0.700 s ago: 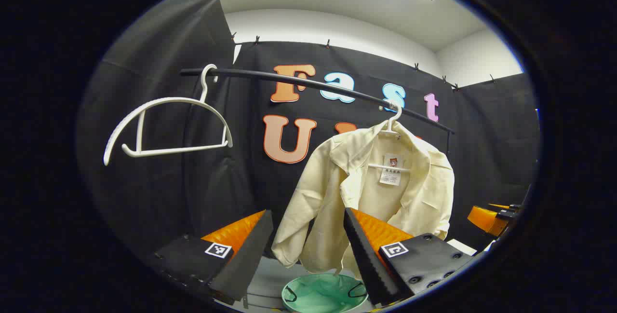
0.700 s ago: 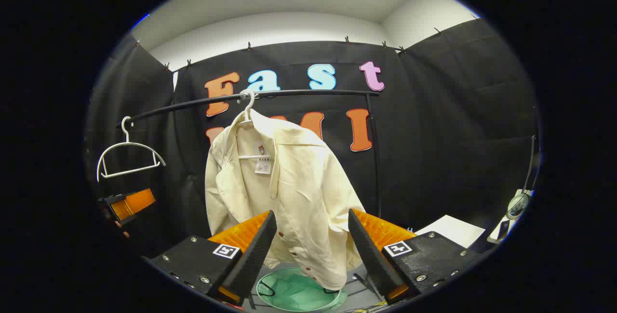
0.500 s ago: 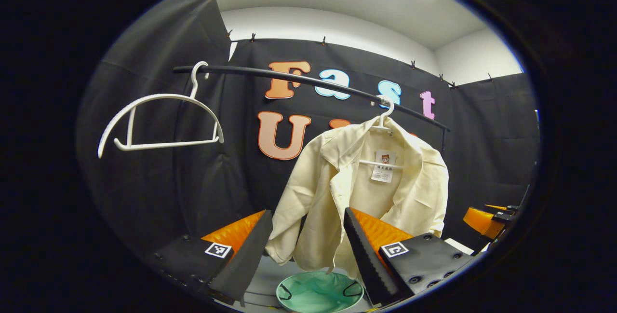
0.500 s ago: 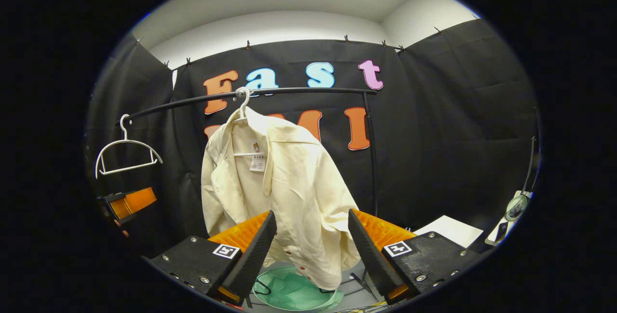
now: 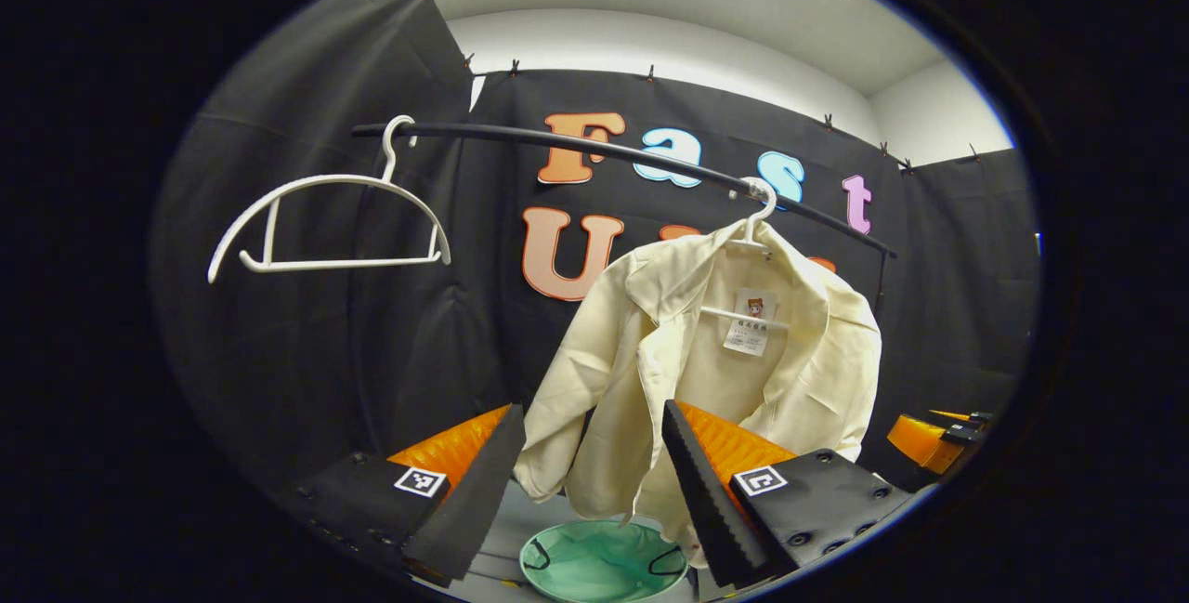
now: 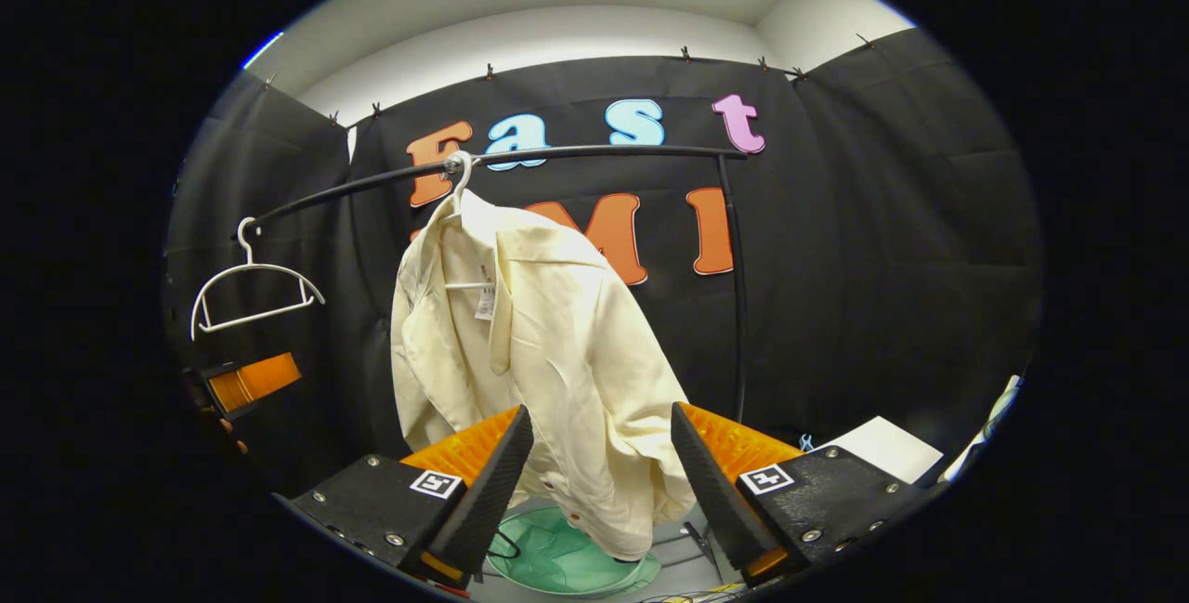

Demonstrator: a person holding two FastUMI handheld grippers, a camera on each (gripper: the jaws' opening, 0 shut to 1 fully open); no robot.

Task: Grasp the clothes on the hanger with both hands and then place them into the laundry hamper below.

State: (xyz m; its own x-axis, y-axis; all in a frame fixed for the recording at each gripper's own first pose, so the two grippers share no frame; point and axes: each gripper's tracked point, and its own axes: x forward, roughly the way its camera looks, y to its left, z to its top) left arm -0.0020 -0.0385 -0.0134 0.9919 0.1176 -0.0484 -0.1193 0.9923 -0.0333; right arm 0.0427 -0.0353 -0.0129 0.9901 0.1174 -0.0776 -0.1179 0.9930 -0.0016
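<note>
A cream-coloured collared shirt point(image 5: 715, 371) hung on a white plastic hanger point(image 5: 754, 222) from a curved black rail point(image 5: 576, 146), its front open and a small tag showing inside the neck. Farther along the same rail hung a second, bare white plastic hanger point(image 5: 325, 222), well apart from the shirt. Below the shirt's hem stood the round pale-green fabric laundry hamper point(image 5: 602, 564), its two dark handles on the rim.

The left gripper point(image 5: 593, 482) was held out in front of the shirt's lower edge, jaws spread wide and holding nothing; whether they touched the cloth could not be told. In the right gripper view, the right gripper point(image 6: 602, 482) was likewise spread wide and held nothing, with the shirt's point(image 6: 539, 371) buttoned hem hanging between its fingers and the hamper point(image 6: 557, 566) under it. The left gripper point(image 6: 243, 382) showed off to that view's left, under the bare hanger point(image 6: 253, 292). A white sheet point(image 6: 878, 447) lay on the surface to the right.
</note>
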